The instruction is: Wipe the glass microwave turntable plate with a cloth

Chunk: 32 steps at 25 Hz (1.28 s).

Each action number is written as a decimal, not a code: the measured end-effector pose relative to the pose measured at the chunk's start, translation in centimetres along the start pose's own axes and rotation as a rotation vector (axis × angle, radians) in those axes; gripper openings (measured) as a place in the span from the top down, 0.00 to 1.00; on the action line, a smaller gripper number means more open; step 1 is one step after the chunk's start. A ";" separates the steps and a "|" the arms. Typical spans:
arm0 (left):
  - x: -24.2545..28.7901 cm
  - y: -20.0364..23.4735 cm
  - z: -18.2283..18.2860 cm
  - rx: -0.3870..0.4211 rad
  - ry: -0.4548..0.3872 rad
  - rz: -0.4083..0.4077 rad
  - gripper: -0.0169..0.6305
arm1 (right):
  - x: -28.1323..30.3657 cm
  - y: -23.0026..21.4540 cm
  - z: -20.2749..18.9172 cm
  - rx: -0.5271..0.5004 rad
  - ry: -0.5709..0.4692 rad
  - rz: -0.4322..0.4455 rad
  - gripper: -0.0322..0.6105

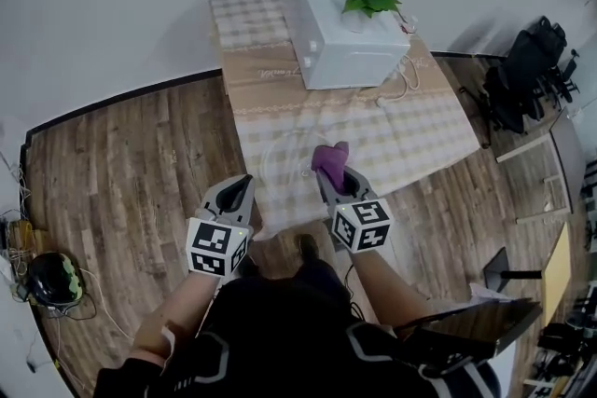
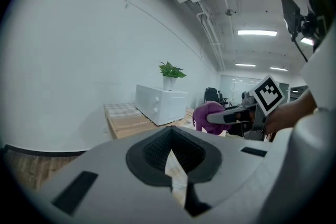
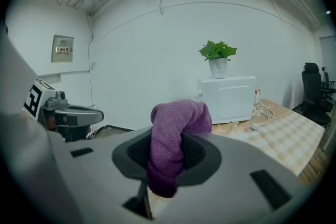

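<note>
Checked table (image 1: 424,130); purple cloth (image 3: 176,134) pinched in right tongs (image 1: 336,188); left tongs (image 2: 172,164) closed.

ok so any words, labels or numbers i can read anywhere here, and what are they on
No text here can be read outright.
Wall plaque: it carries print, but too small and blurred to read.
Left marker cube and right marker cube: black-and-white square patterns only, no letters.
Microwave: no brand or label can be made out.
</note>
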<state>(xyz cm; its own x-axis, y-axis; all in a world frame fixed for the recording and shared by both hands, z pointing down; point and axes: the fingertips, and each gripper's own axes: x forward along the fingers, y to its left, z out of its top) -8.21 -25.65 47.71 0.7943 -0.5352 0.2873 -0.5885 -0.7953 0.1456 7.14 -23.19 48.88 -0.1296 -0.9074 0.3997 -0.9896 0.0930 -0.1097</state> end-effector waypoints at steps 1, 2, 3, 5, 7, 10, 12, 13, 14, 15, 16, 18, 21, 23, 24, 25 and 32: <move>0.3 0.2 -0.1 -0.003 0.000 0.010 0.97 | 0.8 0.0 0.0 -0.011 0.003 0.014 0.80; 0.6 0.3 -0.2 -0.004 -0.001 0.020 0.97 | 1.5 0.0 0.0 -0.024 0.005 0.033 0.80; 1.0 0.3 -0.3 0.002 -0.002 0.030 0.97 | 2.3 0.0 0.0 -0.037 0.009 0.054 0.80; 1.7 0.3 -0.6 0.021 0.007 0.043 0.97 | 3.9 -0.1 -0.2 -0.064 0.023 0.097 0.80; 2.4 0.5 -1.1 0.005 0.030 0.067 0.97 | 5.4 -0.6 -0.5 -0.088 0.050 0.129 0.80; 3.4 0.7 -1.9 -0.036 0.058 0.121 0.97 | 7.3 -1.5 -1.2 -0.109 0.090 0.172 0.80; 4.2 0.7 -2.2 -0.042 0.067 0.156 0.97 | 8.7 -1.8 -1.8 -0.114 0.115 0.211 0.80; 4.6 0.7 -2.3 -0.044 0.070 0.174 0.97 | 9.3 -1.9 -2.1 -0.115 0.125 0.231 0.80; 5.0 0.6 -2.4 -0.048 0.073 0.194 0.97 | 9.8 -2.1 -2.5 -0.118 0.134 0.250 0.80; 5.4 0.5 -2.5 -0.057 0.076 0.214 0.97 | 10.3 -2.2 -2.8 -0.122 0.144 0.266 0.80; 5.8 0.5 -2.6 -0.066 0.077 0.232 0.97 | 10.8 -2.3 -3.2 -0.126 0.158 0.280 0.80; 6.3 0.4 -2.6 -0.075 0.078 0.260 0.97 | 11.9 -2.4 -4.2 -0.134 0.197 0.301 0.80; 6.8 0.2 -3.2 -0.081 0.090 0.294 0.97 | 13.1 -2.1 -6.0 -0.150 0.255 0.332 0.80; 6.8 0.1 -3.9 -0.098 0.108 0.327 0.97 | 13.9 -2.0 -6.9 -0.163 0.277 0.354 0.80; 6.8 0.2 -4.2 -0.109 0.116 0.343 0.97 | 14.2 -1.8 -7.3 -0.166 0.285 0.366 0.80; 6.7 0.2 -4.4 -0.118 0.123 0.359 0.97 | 14.6 -1.7 -7.7 -0.168 0.293 0.378 0.80; 5.7 0.3 -5.7 -0.153 0.154 0.435 0.97 | 17.2 0.1 -10.1 -0.186 0.348 0.415 0.80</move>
<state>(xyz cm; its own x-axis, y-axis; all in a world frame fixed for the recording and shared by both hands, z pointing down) -4.69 -27.29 54.74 0.4451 -0.7509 0.4879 -0.8855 -0.4502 0.1149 4.16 -34.65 64.90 -0.4914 -0.5938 0.6372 -0.8416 0.5121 -0.1718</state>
